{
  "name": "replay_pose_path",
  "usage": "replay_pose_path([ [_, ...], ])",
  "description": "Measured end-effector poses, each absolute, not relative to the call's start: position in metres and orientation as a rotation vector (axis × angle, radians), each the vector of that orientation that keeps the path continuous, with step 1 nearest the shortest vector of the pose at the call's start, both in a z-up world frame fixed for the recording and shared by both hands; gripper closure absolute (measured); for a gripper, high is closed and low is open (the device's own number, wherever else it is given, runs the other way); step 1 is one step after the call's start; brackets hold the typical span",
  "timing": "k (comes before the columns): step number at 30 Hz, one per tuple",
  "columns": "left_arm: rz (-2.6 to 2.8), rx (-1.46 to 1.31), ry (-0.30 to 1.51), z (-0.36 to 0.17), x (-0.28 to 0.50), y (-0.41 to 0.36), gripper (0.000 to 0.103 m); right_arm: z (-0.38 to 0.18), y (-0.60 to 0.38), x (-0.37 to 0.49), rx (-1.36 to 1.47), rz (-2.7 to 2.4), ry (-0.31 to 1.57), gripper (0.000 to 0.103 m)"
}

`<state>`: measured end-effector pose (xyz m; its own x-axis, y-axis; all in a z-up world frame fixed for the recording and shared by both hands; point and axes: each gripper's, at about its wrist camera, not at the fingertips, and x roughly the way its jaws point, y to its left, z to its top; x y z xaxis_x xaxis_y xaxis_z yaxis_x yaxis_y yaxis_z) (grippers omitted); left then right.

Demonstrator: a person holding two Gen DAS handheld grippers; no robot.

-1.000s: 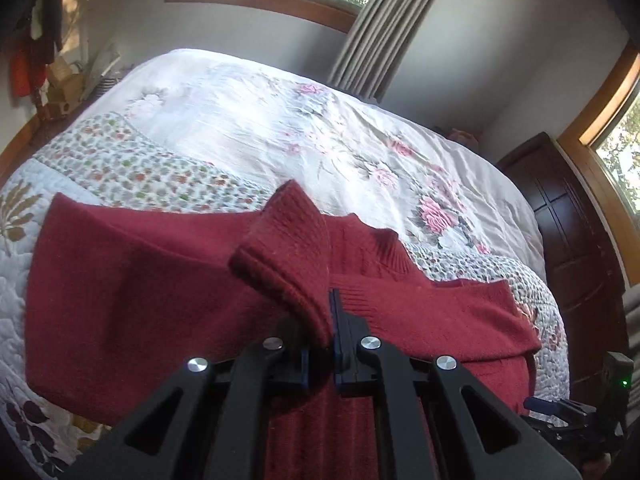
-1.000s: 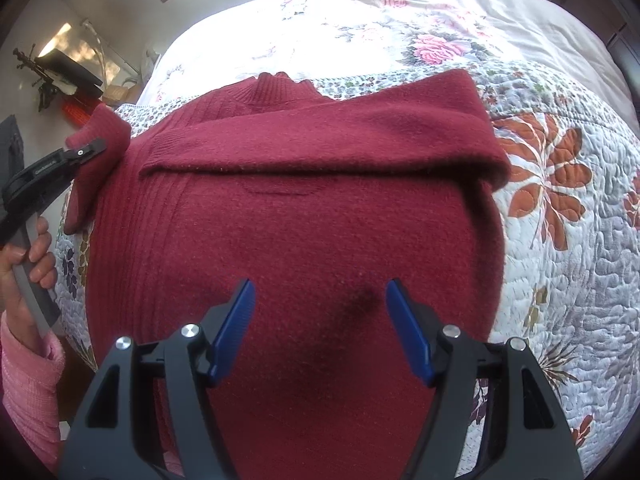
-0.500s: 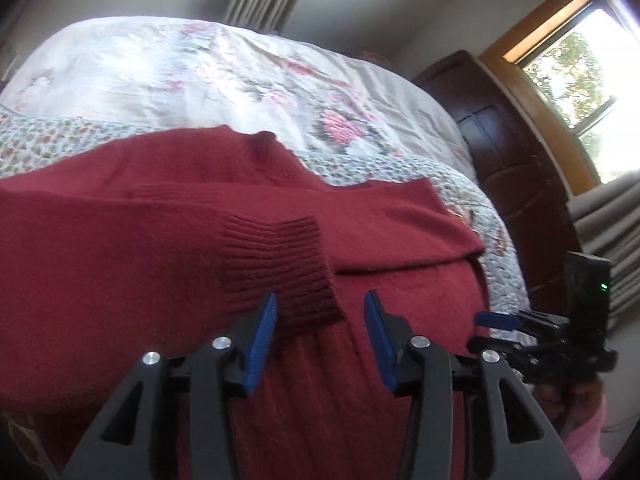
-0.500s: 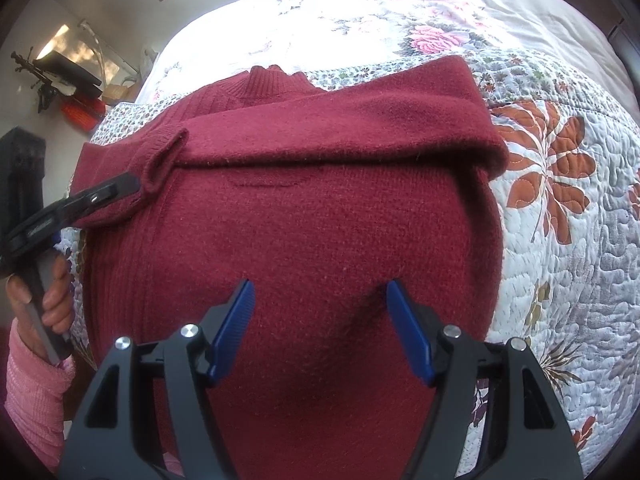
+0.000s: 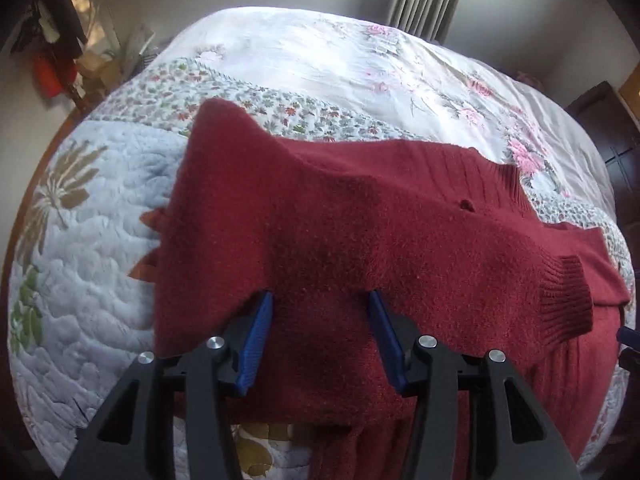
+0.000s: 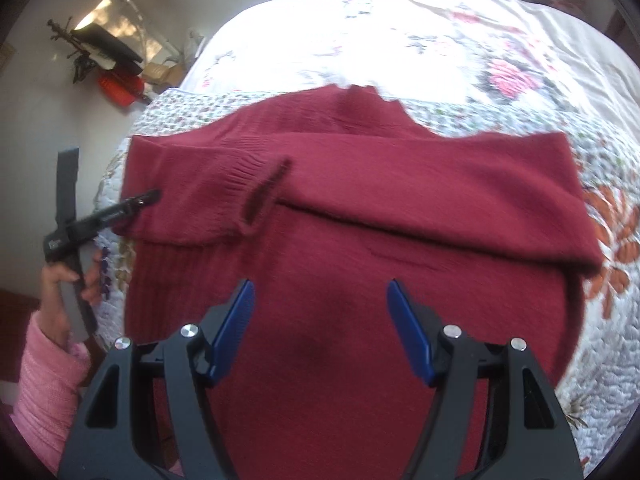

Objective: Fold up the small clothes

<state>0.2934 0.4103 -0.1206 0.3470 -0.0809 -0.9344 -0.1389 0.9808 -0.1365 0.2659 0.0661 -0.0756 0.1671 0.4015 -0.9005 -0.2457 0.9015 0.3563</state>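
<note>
The red sweater [image 6: 360, 272] lies flat on the quilted bed [image 6: 624, 320], collar toward the far side, both sleeves folded across the chest. Left gripper [image 5: 320, 336] and right gripper [image 6: 320, 332] hover above it, jaws apart, empty.

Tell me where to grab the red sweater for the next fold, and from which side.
Probably take the red sweater at its bare left side edge below the folded sleeve cuff, coming in from the left with the open left tool: both sleeves already lie across the chest.
</note>
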Motion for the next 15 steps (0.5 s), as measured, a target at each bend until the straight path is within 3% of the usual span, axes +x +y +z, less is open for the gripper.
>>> replay_pose_path([
  [3,0.008,-0.29,1.168,-0.102,0.282,0.42,0.052,-0.077,0.089,0.283,0.193,0.518,1.351,0.032],
  [9,0.075,-0.255,1.084,-0.078,0.268,0.436,0.041,-0.095,0.12,0.309,0.219,0.534,1.403,0.036],
  [11,0.101,-0.247,1.075,-0.074,0.265,0.443,0.039,-0.102,0.126,0.313,0.238,0.55,1.415,0.055],
  [13,0.124,-0.242,1.079,-0.074,0.265,0.45,0.039,-0.108,0.13,0.314,0.269,0.578,1.421,0.095],
  [15,0.14,-0.247,1.077,-0.072,0.262,0.454,0.039,-0.104,0.132,0.311,0.254,0.588,1.397,0.094],
])
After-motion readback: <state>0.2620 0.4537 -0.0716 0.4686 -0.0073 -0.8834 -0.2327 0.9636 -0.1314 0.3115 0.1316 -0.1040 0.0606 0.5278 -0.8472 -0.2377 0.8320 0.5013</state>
